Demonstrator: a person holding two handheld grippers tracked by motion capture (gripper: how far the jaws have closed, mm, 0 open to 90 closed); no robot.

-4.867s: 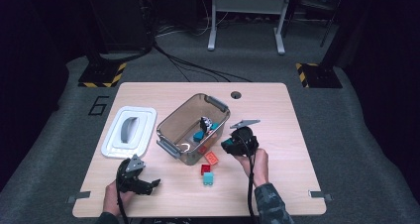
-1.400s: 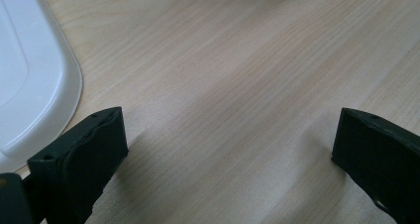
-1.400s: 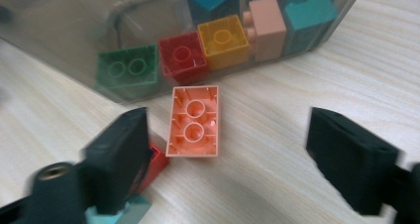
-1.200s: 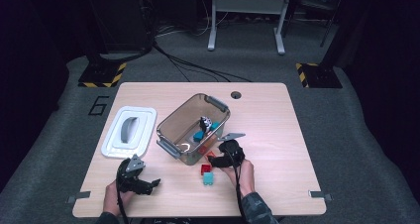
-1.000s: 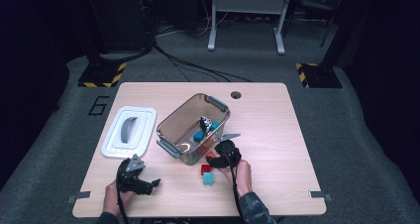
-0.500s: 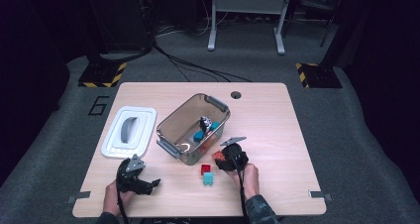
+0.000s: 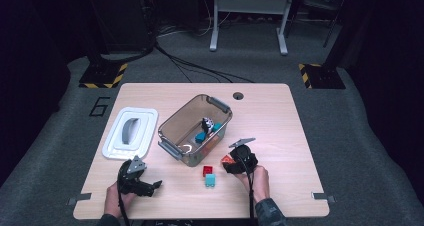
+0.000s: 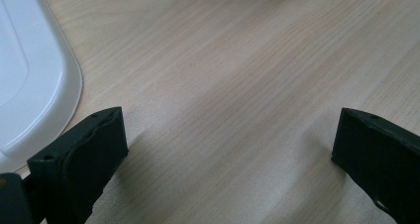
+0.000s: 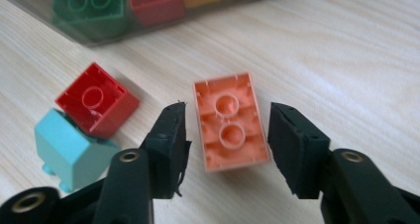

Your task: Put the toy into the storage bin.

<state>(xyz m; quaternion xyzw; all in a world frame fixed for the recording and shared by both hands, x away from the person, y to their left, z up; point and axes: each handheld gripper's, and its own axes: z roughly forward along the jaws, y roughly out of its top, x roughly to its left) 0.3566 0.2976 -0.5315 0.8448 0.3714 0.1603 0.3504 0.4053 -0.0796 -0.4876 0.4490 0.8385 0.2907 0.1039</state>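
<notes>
Crowding orange brick (image 9: 230,122): red brick (image 9: 96,105)

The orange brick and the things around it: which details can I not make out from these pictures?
- Orange brick: it lies underside up, so its studded face is hidden, right gripper view.
- Right claw: small gaps on both sides of the brick; any touch is hidden behind the pads.
- Clear bin: the bricks inside are too small to count, high view; the top edge cuts them, right gripper view.
- Teal brick: partly covered by the red brick.
</notes>
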